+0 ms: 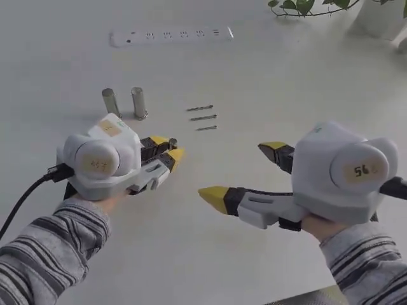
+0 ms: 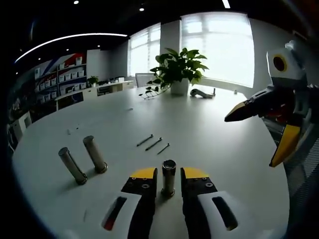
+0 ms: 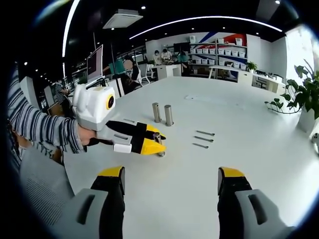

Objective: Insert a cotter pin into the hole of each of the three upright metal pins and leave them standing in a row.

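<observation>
Spanning scene: white worktop (image 1: pixel 191 248).

Right gripper (image 1: pixel 240 170) above it, jaws spread wide, empty.

Left gripper (image 1: pixel 166 147) low, jaws narrowed around one upright metal pin (image 2: pixel 168 177). Cannot tell whether they actually pinch it.

Two more metal pins (image 1: pixel 125 103) standing just beyond, close together.

Three cotter pins (image 1: pixel 202 117) lying flat, parallel, right of those.

Likely risks:
- loose hold or twist could tip held pin toward neighbours
- thin cotter pins may skid or slip from jaws at pickup
- pin hole not discernible, so misaligned push could topple pin
</observation>
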{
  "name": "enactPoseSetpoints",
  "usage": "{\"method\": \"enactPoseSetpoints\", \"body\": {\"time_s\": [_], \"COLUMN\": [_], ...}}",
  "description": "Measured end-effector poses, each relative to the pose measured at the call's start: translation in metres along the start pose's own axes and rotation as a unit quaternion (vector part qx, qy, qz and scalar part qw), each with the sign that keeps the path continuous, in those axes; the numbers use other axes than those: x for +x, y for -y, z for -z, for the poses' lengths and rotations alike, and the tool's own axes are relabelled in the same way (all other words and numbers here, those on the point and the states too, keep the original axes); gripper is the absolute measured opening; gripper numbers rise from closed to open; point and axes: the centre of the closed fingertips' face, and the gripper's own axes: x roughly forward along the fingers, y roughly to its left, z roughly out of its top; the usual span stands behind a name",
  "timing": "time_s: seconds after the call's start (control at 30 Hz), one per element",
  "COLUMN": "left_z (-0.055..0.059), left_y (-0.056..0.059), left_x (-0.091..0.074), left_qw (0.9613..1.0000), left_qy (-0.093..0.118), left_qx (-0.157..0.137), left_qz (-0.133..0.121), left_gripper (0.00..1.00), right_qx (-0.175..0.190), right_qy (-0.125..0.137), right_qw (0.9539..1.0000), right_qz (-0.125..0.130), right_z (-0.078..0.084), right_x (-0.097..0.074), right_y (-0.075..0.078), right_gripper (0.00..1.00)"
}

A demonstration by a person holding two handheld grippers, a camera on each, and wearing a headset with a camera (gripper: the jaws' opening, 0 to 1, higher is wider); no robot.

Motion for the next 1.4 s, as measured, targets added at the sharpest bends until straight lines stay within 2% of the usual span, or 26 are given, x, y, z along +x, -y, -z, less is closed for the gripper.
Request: {"method": "enactPoseSetpoints", "body": {"time_s": [0.1, 0.17, 0.23, 0.3, 0.43, 0.5, 0.67, 0.8, 0.87, 0.97, 1.07, 1.1, 1.17, 1.23, 1.3, 1.4], "left_z": [0.001, 0.003, 0.000, 0.001, -0.001, 0.000, 0.002, -0.001, -0.001, 0.000, 0.000, 0.001, 0.001, 0.002, 0.002, 0.002], "left_y": [0.000, 0.000, 0.001, -0.001, -0.001, -0.003, -0.014, -0.016, -0.017, -0.016, -0.013, -0.012, -0.009, -0.008, -0.007, -0.008], "left_x": [0.000, -0.003, -0.006, -0.008, -0.014, -0.020, -0.032, -0.043, -0.049, -0.058, -0.068, -0.069, -0.076, -0.081, -0.088, -0.095], "left_qw": [1.0000, 0.9997, 0.9998, 0.9998, 0.9996, 0.9991, 0.9977, 0.9971, 0.9967, 0.9953, 0.9943, 0.9942, 0.9937, 0.9929, 0.9926, 0.9918], "left_qy": [-0.003, -0.013, -0.008, -0.014, -0.015, -0.024, -0.025, -0.023, -0.026, -0.028, -0.031, -0.032, -0.035, -0.038, -0.040, -0.040], "left_qx": [0.001, -0.018, -0.016, -0.007, -0.014, -0.022, -0.032, -0.031, -0.025, -0.041, -0.042, -0.041, -0.045, -0.048, -0.047, -0.051], "left_qz": [-0.001, -0.007, -0.008, -0.012, -0.020, -0.029, -0.055, -0.066, -0.072, -0.084, -0.094, -0.094, -0.097, -0.102, -0.105, -0.110], "left_gripper": [0.20, 0.29, 0.34, 0.34, 0.45, 0.48, 0.55, 0.62, 0.65, 0.71, 0.75, 0.77, 0.78, 0.81, 0.82, 0.85], "right_qx": [0.005, 0.001, -0.011, -0.023, -0.034, -0.041, -0.052, -0.079, -0.086, -0.096, -0.106, -0.119, -0.133, -0.141, -0.156, -0.176], "right_qy": [-0.003, -0.005, -0.016, -0.021, -0.032, -0.043, -0.063, -0.077, -0.094, -0.104, -0.120, -0.129, -0.141, -0.147, -0.163, -0.180], "right_qw": [1.0000, 1.0000, 0.9998, 0.9995, 0.9988, 0.9981, 0.9959, 0.9922, 0.9892, 0.9857, 0.9816, 0.9781, 0.9737, 0.9713, 0.9647, 0.9575], "right_qz": [0.001, 0.000, -0.004, -0.009, -0.015, -0.016, -0.039, -0.058, -0.072, -0.092, -0.104, -0.112, -0.119, -0.123, -0.136, -0.142], "right_z": [0.001, 0.000, 0.002, 0.001, -0.002, -0.003, -0.010, -0.016, -0.015, -0.018, -0.020, -0.019, -0.020, -0.020, -0.018, -0.016], "right_x": [-0.001, -0.001, 0.000, 0.001, 0.005, 0.008, 0.018, 0.027, 0.032, 0.041, 0.050, 0.053, 0.057, 0.061, 0.065, 0.073], "right_y": [0.004, 0.007, 0.010, 0.013, 0.022, 0.026, 0.033, 0.035, 0.036, 0.037, 0.042, 0.042, 0.043, 0.043, 0.043, 0.045], "right_gripper": [0.71, 0.71, 0.70, 0.69, 0.66, 0.64, 0.59, 0.55, 0.54, 0.48, 0.46, 0.46, 0.45, 0.45, 0.43, 0.40]}}
